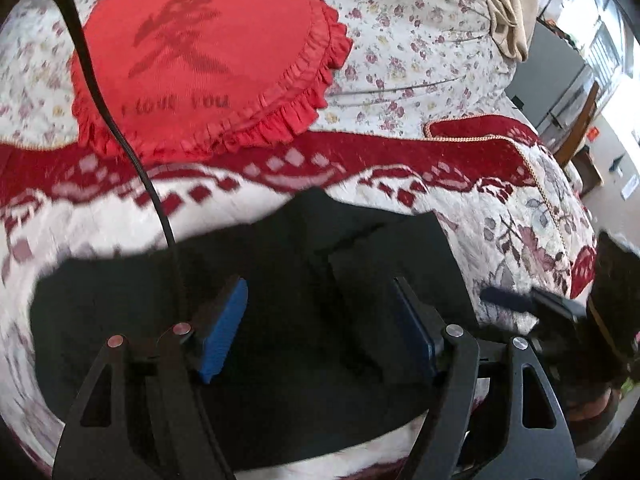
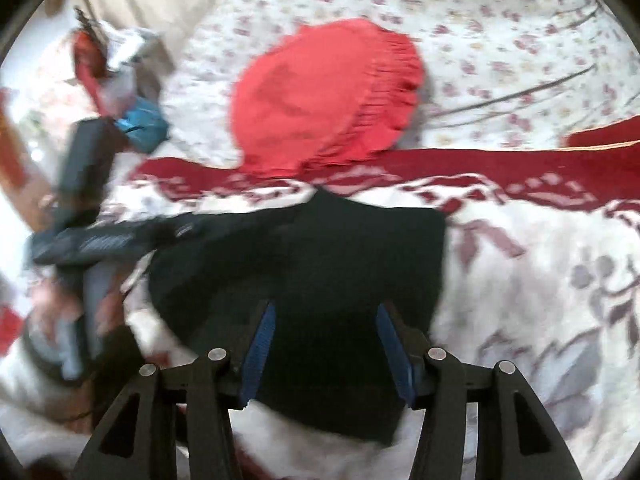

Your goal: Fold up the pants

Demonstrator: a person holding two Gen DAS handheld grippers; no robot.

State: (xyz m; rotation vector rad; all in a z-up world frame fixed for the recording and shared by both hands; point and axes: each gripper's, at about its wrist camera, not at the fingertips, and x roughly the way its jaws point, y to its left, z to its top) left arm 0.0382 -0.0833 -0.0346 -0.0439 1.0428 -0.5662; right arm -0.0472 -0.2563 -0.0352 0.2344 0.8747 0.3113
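Observation:
The black pants point(image 1: 280, 280) lie folded in a compact block on the red-and-white patterned blanket point(image 1: 100, 220). My left gripper point(image 1: 320, 300) is open, its blue pads spread above the pants, holding nothing. In the right wrist view the pants point(image 2: 320, 260) lie just ahead and under my right gripper point(image 2: 326, 320), which is open and empty. The other gripper point(image 2: 92, 236) shows blurred at the left edge of the pants. In the left wrist view the other gripper point(image 1: 520, 300) shows at the right.
A red heart-shaped frilled cushion point(image 1: 200, 60) lies behind the pants on a floral bedspread point(image 1: 420, 40); it also shows in the right wrist view point(image 2: 320, 100). A black cable point(image 1: 100, 92) crosses the left wrist view. Furniture point(image 1: 560, 80) stands beyond the bed's right edge.

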